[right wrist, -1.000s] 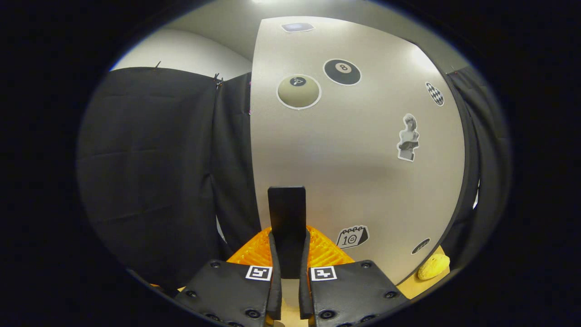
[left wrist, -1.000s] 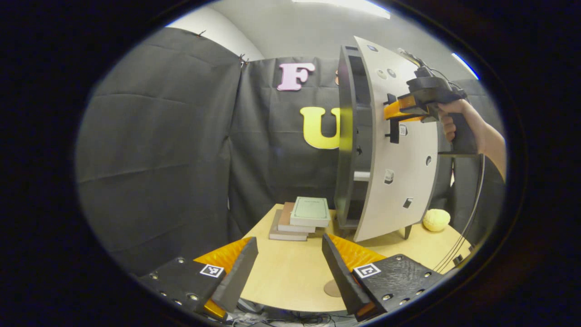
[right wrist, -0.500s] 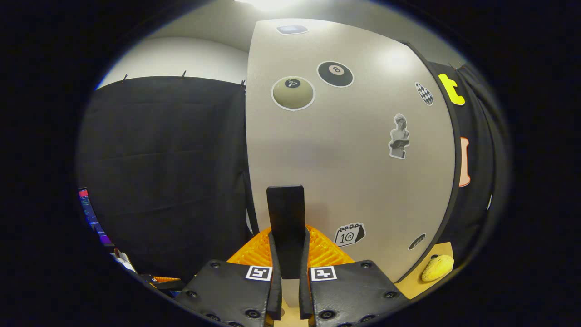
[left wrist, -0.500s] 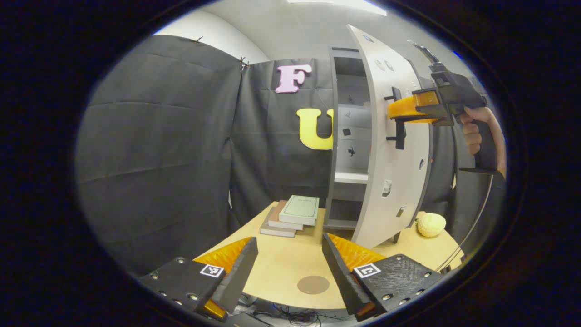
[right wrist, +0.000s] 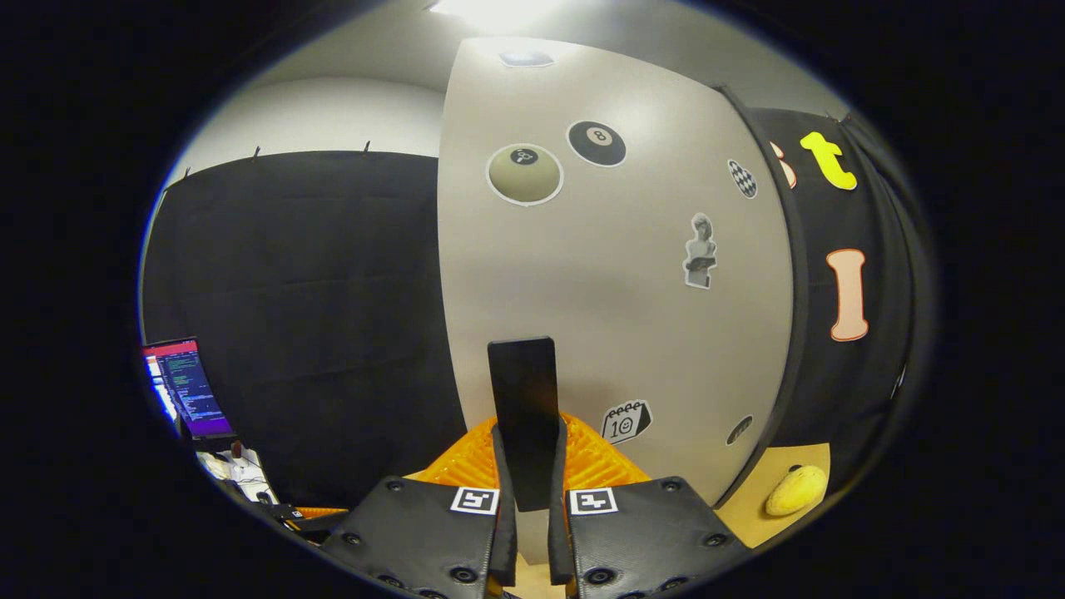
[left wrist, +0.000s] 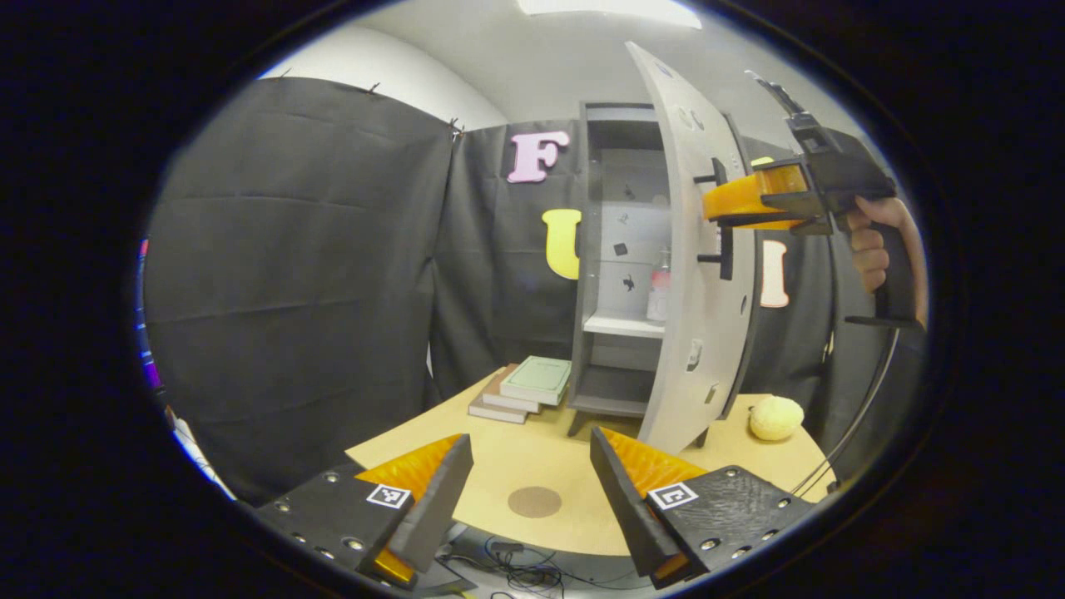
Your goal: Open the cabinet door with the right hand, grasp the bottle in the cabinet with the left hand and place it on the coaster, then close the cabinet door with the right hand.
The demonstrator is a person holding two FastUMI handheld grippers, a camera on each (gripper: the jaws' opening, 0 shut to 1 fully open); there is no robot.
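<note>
Bottle: stood upright on a shelf inside the cabinet, toward the shelf's right end, partly hidden behind the edge of the door.
Cabinet door: swung well out from the cabinet front, its outer face covered with stickers.
Door handle: a dark upright bar on the door's outer face, caught between the right gripper's two fingers.
Right gripper: clamped narrow on the handle, both fingers pressing its sides; from the left gripper view it sat high on the door, a hand around its grip.
Left gripper: fingers spread wide with nothing between them, held above the near edge of the table, well apart from the cabinet.
Coaster: a round brown disc flat on the table, near its front edge, seen between the left gripper's fingers.
Books: a small stack on the table, just left of the cabinet's foot.
Yellow ball: on the table, right of the door.
Monitor: lit, at the far left of the right gripper view.
</note>
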